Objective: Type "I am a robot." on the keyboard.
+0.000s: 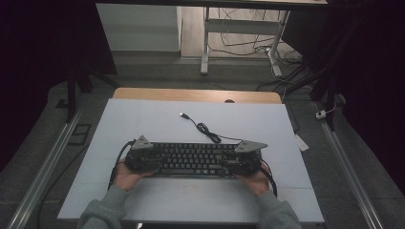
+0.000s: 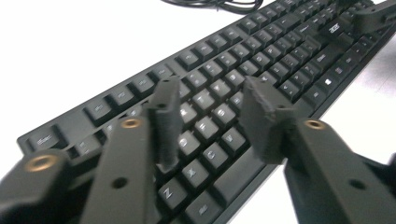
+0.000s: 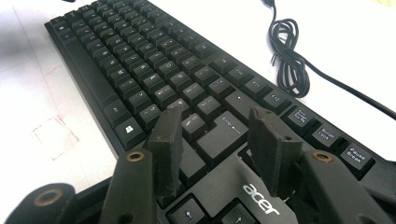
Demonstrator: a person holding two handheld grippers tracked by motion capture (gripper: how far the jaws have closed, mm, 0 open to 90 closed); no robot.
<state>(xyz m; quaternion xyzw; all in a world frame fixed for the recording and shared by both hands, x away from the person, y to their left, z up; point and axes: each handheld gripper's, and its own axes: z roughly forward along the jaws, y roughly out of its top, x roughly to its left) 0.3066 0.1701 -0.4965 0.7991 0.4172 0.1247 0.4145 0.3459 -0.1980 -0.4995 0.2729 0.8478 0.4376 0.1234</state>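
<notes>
Lying across the near middle of the white worktop [image 1: 157, 124], the black keyboard [image 1: 193, 159] is trailing its cable [image 1: 206, 130] rearward. Left gripper [image 2: 210, 116] and right gripper [image 3: 219, 140] are hovering over opposite ends, jaws parted, holding nothing.

Black full-size keyboard [image 1: 193, 159], lower centre of the high view, flat on the worktop, long side running left to right across the frame. Keys face up, white legends; "acer" logo above the arrow keys in the right gripper view. Black cable [image 1: 208, 132] leaves its rear edge, bundled in a loose coil just behind it, then trails toward upper centre, ending in a USB plug [image 1: 183, 115] lying free.
</notes>
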